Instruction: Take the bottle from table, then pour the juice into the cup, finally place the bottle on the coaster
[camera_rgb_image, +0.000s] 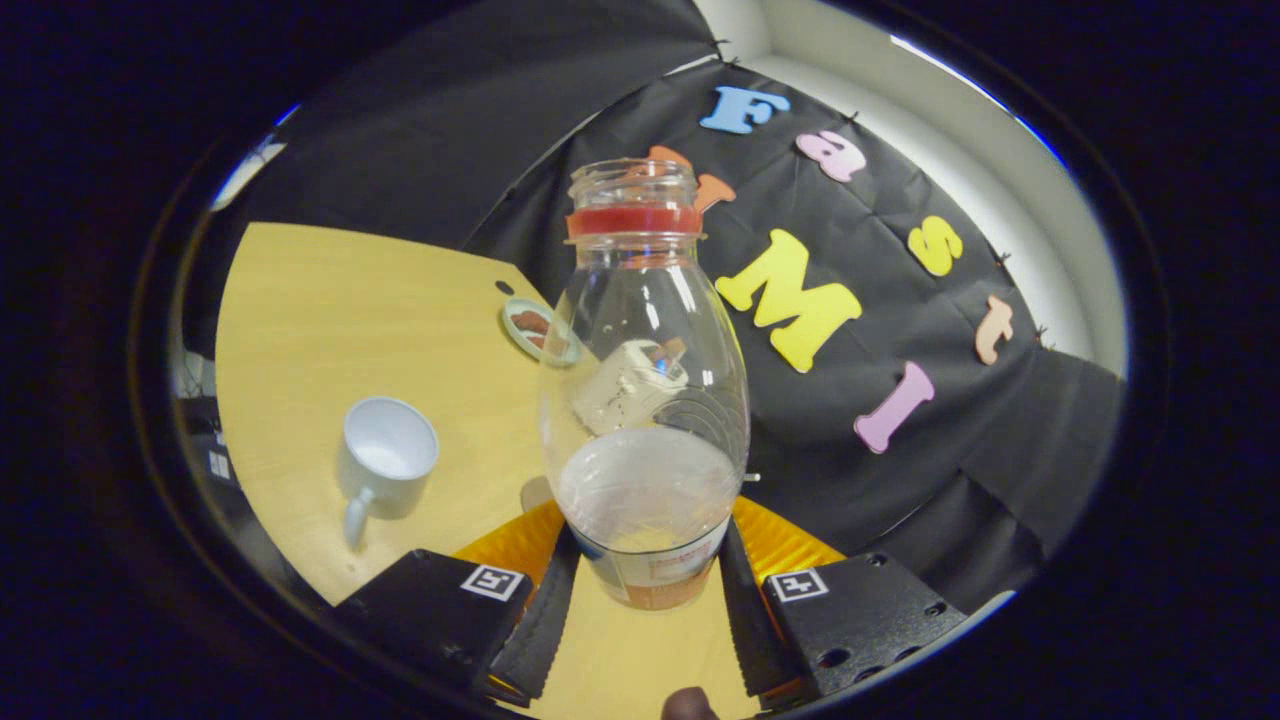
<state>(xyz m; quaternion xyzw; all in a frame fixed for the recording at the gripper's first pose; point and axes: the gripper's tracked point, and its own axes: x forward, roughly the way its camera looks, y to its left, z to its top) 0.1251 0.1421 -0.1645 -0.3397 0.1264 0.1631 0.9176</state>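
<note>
A clear plastic bottle with a red neck ring and no cap stands upright between my fingers, its base held low between them. My gripper is shut on the bottle, both pads pressing its lower sides. A little pale liquid lies in the bottle's bottom. A white cup with its handle toward me stands on the wooden table, off to the left of the bottle. A round green-rimmed coaster lies farther back on the table, partly hidden behind the bottle's left shoulder.
The black cloth wall hangs close behind and to the right of the bottle. The table's far edge runs just beyond the coaster. A dark fingertip shows at the very bottom, between the fingers.
</note>
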